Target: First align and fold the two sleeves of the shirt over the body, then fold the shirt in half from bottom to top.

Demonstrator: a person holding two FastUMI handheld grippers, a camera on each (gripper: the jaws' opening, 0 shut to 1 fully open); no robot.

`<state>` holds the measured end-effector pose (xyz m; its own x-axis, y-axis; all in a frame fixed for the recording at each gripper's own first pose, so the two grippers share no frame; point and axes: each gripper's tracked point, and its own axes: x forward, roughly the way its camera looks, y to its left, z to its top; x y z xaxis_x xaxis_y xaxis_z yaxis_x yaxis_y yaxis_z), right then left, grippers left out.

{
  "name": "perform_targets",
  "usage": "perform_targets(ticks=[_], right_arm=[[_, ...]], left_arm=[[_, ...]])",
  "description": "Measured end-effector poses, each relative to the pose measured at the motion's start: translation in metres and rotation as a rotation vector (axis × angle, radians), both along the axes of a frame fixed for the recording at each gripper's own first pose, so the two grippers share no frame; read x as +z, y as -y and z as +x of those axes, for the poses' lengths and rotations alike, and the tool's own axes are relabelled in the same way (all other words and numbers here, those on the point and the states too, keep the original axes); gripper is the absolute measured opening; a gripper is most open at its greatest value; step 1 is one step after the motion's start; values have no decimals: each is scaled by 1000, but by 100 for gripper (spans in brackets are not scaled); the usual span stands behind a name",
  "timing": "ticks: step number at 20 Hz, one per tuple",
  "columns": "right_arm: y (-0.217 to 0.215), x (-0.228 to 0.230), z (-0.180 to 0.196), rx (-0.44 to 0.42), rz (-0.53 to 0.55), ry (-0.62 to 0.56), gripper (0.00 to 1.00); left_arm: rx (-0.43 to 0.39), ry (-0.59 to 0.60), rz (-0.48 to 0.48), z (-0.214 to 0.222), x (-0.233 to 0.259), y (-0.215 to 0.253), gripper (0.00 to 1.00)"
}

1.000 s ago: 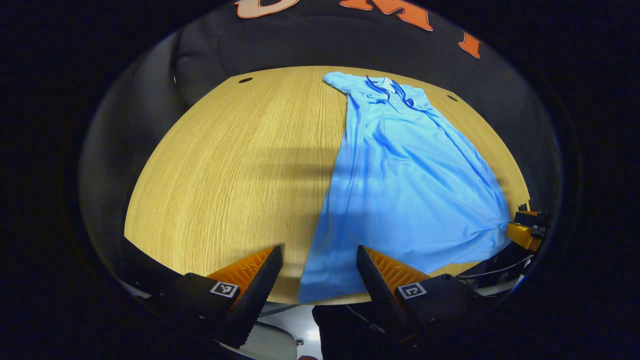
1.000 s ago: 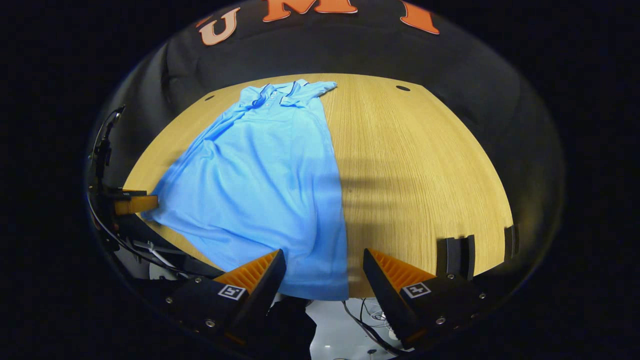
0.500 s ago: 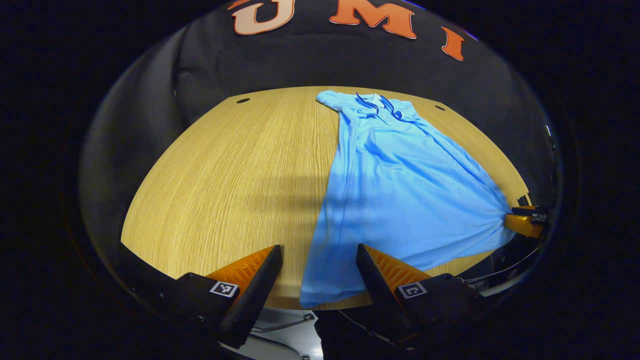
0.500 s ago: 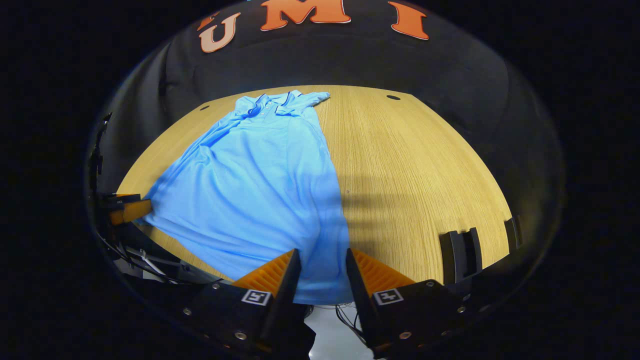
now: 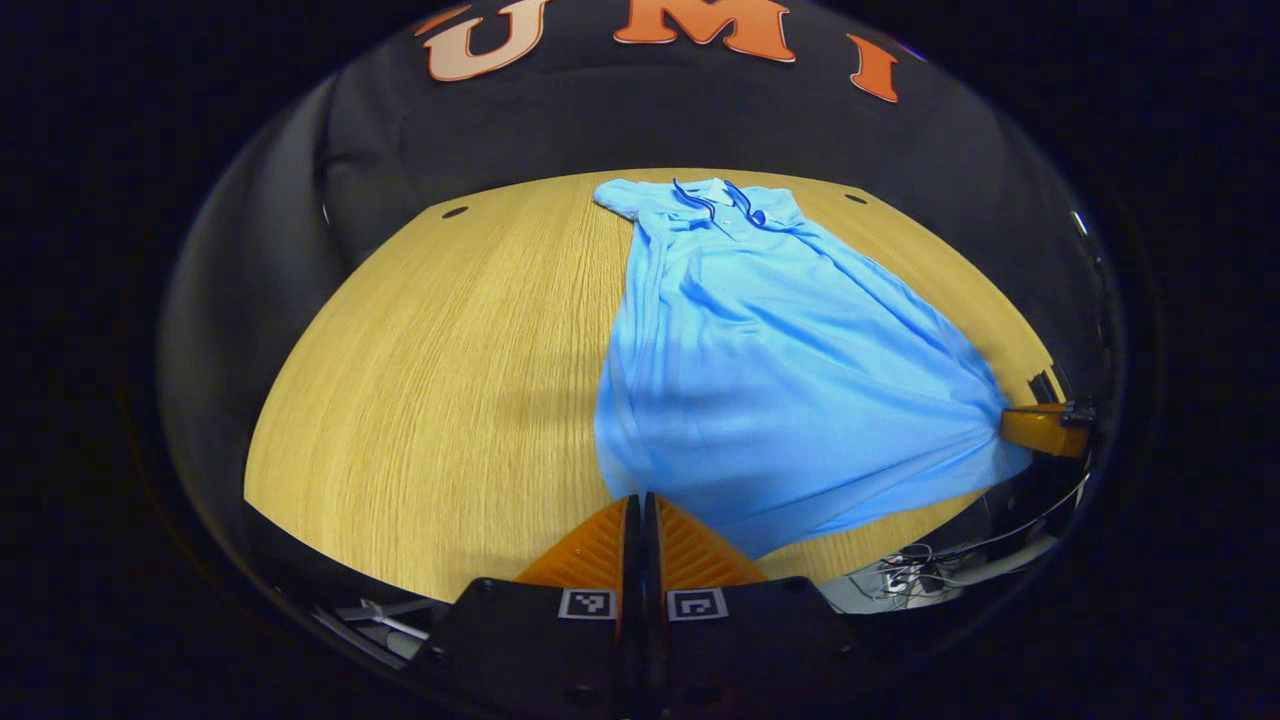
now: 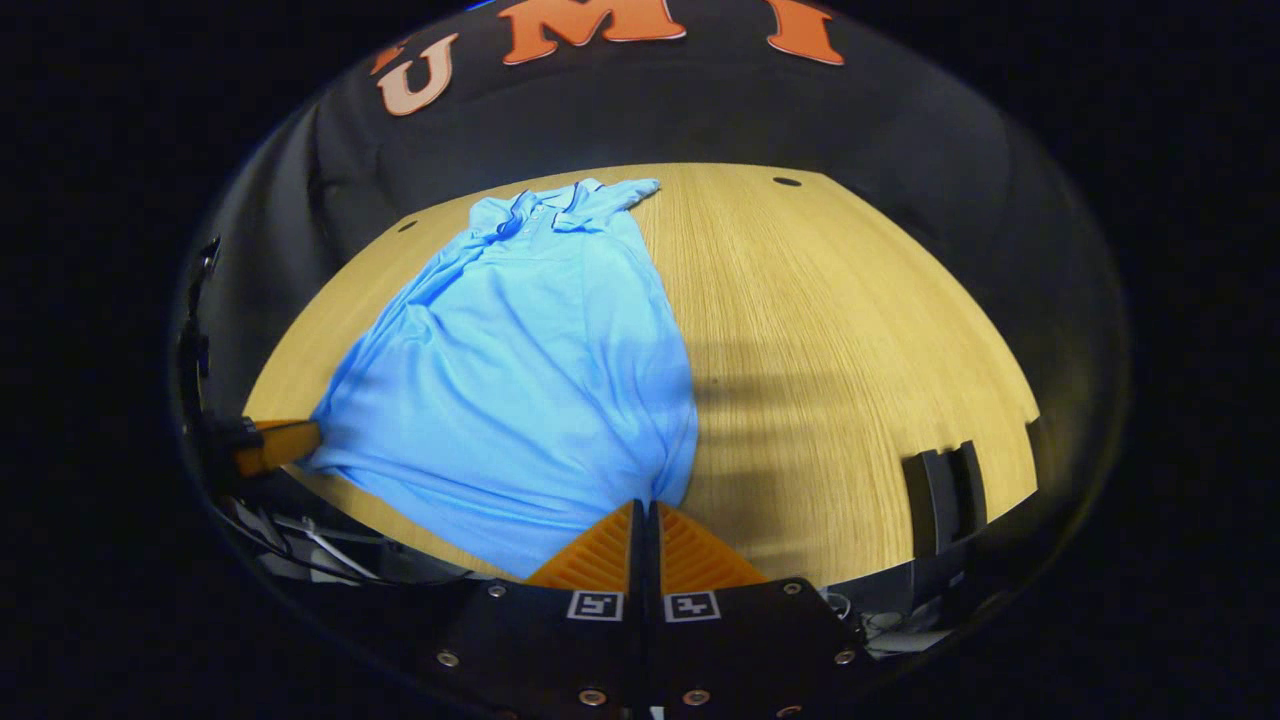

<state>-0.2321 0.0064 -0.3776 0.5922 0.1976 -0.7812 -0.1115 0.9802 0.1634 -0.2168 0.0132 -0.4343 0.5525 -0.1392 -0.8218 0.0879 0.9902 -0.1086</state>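
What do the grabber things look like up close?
The left gripper and right gripper each have two wedge-shaped fingers with ridged faces, set on black blocks bearing small square black-and-white markers. The right one's block shows round screws.

From my feed the shirt (image 5: 770, 380) lies flat on the table (image 5: 450, 380), collar (image 5: 715, 200) at the far edge by the booth wall, hem toward me; left gripper (image 5: 641, 510) and right gripper (image 6: 645, 515) sit at its two near hem corners
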Motion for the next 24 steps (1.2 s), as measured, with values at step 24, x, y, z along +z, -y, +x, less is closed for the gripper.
perform_targets(ticks=[24], right_arm=[[-17, 130, 146, 37, 94, 216, 1]], left_arm=[[35, 279, -70, 157, 131, -5, 4]])
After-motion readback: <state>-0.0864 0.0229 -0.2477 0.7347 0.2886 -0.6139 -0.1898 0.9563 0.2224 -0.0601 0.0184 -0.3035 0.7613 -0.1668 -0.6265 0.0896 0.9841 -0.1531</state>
